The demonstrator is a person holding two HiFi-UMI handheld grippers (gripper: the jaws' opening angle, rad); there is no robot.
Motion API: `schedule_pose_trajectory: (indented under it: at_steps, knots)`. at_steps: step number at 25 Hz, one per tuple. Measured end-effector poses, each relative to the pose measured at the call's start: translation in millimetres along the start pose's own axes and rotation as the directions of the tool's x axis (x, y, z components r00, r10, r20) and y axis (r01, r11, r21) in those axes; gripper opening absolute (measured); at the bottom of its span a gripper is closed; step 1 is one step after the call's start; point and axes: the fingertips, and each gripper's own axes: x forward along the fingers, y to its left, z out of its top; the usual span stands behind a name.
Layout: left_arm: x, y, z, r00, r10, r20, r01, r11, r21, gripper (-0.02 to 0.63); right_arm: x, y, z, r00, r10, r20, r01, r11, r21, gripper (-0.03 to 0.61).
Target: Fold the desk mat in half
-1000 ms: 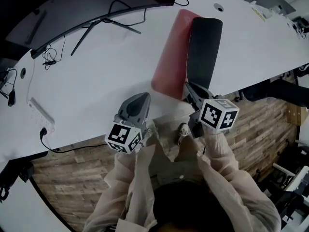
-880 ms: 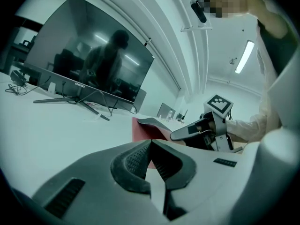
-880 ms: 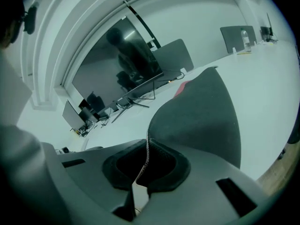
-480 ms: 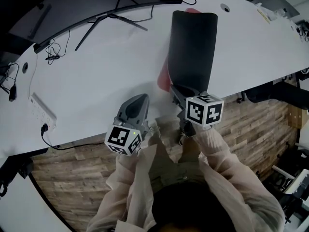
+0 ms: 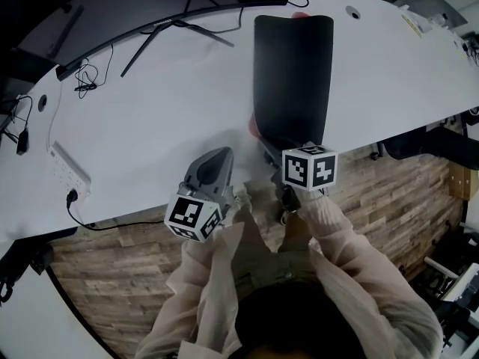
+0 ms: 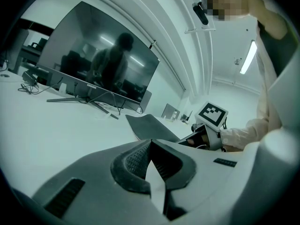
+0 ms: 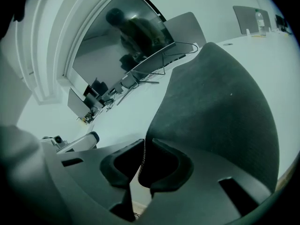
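The desk mat (image 5: 292, 73) lies doubled over on the white table (image 5: 150, 111), dark underside up. Only a thin red sliver (image 5: 254, 131) shows at its near left edge. My right gripper (image 5: 271, 145) sits at the mat's near edge by the table front. In the right gripper view the mat (image 7: 220, 102) spreads away from the right gripper (image 7: 144, 145), whose jaws are opening with the mat's thin edge still pinched between the pads. My left gripper (image 5: 218, 155) rests shut and empty on the table, left of the mat; the left gripper (image 6: 150, 143) shows its pads together.
A monitor (image 5: 112, 6) on a wire stand stands at the back left with cables (image 5: 82, 88) beside it. A power strip (image 5: 63, 174) lies at the table's left. The table's front edge runs just below both grippers, above the wooden floor (image 5: 112, 275).
The right gripper swung the dark flap leftwards over the red face until it covered it almost fully. The left gripper stayed put.
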Motion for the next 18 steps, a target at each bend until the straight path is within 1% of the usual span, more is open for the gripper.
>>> schedule_pose_trajectory:
  at_steps: [2, 3, 5, 6, 8, 11, 18]
  knots:
    - [0, 1, 1, 1.000, 0.002, 0.002, -0.002, 1.000, 0.001, 0.026, 3, 4, -2, 1.000, 0.017, -0.004, -0.017, 1.000, 0.014, 0.096]
    - [0, 1, 2, 1.000, 0.001, 0.002, -0.001, 1.000, 0.001, 0.026, 4, 6, -3, 1.000, 0.026, -0.003, -0.026, 0.999, 0.019, 0.125]
    - [1, -1, 3, 1.000, 0.000, 0.003, 0.000, 1.000, 0.005, 0.026, 5, 9, -1, 0.999, 0.040, 0.012, -0.040, 0.999, 0.036, 0.221]
    - [1, -1, 3, 1.000, 0.000, 0.005, 0.000, 1.000, 0.006, 0.026, 4, 9, 1, 0.999, 0.048, 0.024, -0.049, 0.998, 0.047, 0.251]
    - [1, -2, 6, 1.000, 0.001, 0.010, -0.001, 1.000, 0.010, 0.026, 2, 11, 5, 0.996, 0.072, 0.047, -0.075, 0.995, 0.066, 0.283]
    - [1, -2, 9, 1.000, 0.006, 0.014, -0.006, 1.000, 0.016, 0.026, -6, 16, 12, 0.992, 0.106, 0.070, -0.111, 0.991, 0.071, 0.308]
    - [10, -18, 24, 0.999, 0.040, 0.031, -0.041, 0.999, 0.030, 0.026, -48, 20, 34, 0.979, 0.168, 0.118, -0.172, 0.985, 0.023, 0.311]
